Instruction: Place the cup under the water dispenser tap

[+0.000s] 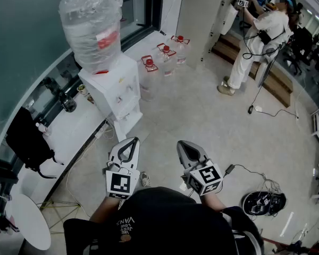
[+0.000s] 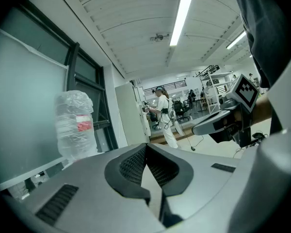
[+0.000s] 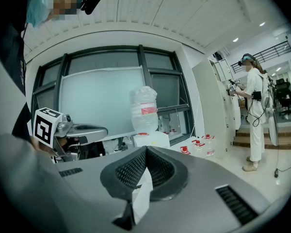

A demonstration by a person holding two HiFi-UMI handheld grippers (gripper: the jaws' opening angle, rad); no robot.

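The white water dispenser point(image 1: 116, 92) stands at the left against the window, with a plastic-wrapped bottle point(image 1: 92, 28) on top. A small cup-like thing point(image 1: 83, 91) sits on the ledge just left of it; I cannot make out what it is. Both grippers are held close to my body, well short of the dispenser. My left gripper point(image 1: 133, 140) is shut and holds nothing, its jaws meeting at the tip point(image 2: 145, 145). My right gripper point(image 1: 181, 144) is likewise shut and empty point(image 3: 145, 149). In the right gripper view the bottle point(image 3: 144, 108) shows straight ahead.
Several red-capped water jugs point(image 1: 165, 57) stand on the floor right of the dispenser. A white counter point(image 1: 69, 134) with a black bag point(image 1: 26, 142) runs along the window. A person in white point(image 1: 255, 39) works by steps point(image 1: 276, 86) at the back right. Cables point(image 1: 255, 174) lie on the floor.
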